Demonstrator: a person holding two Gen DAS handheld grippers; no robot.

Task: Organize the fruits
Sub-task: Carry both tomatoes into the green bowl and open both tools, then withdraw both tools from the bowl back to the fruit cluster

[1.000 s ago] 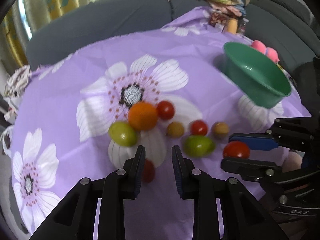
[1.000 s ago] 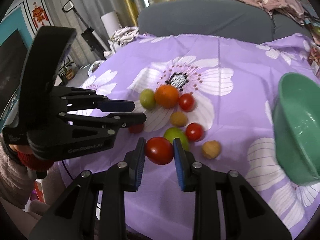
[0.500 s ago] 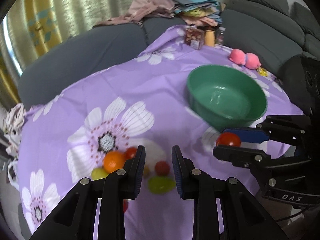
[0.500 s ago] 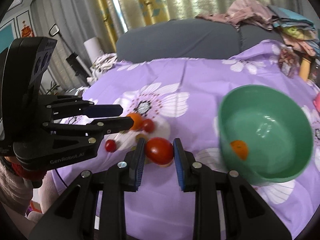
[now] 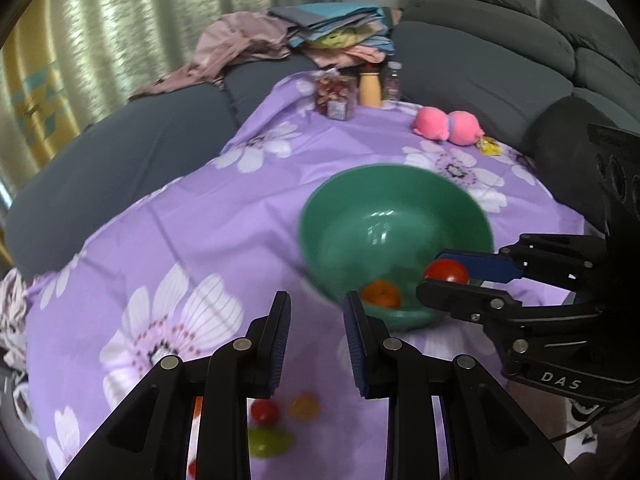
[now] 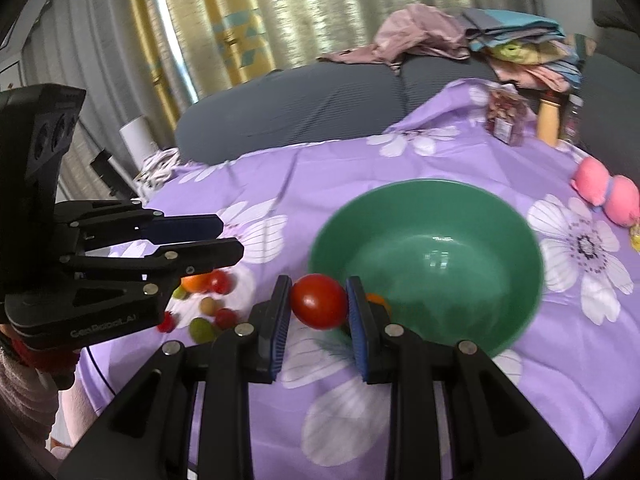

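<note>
My right gripper [image 6: 319, 306] is shut on a red tomato [image 6: 319, 301] and holds it above the near rim of the green bowl [image 6: 500, 216]; it also shows in the left wrist view [image 5: 446, 278] with the tomato [image 5: 447, 271]. An orange fruit [image 5: 381, 294] lies inside the bowl [image 5: 344, 192]. My left gripper [image 5: 316, 336] is open and empty, raised above the cloth left of the bowl. Several small red, green, orange and yellow fruits [image 6: 208, 304] lie on the purple flowered cloth behind it.
The round table under the purple cloth [image 6: 400, 420] carries a jar [image 5: 335, 96], a bottle [image 5: 370, 88] and a pink plush toy [image 5: 446, 122] at the far side. A grey sofa [image 5: 480, 64] wraps around the table.
Both grippers rose and moved right toward the bowl. The right gripper carried the tomato from the fruit group to the bowl's near rim. The left stayed open.
</note>
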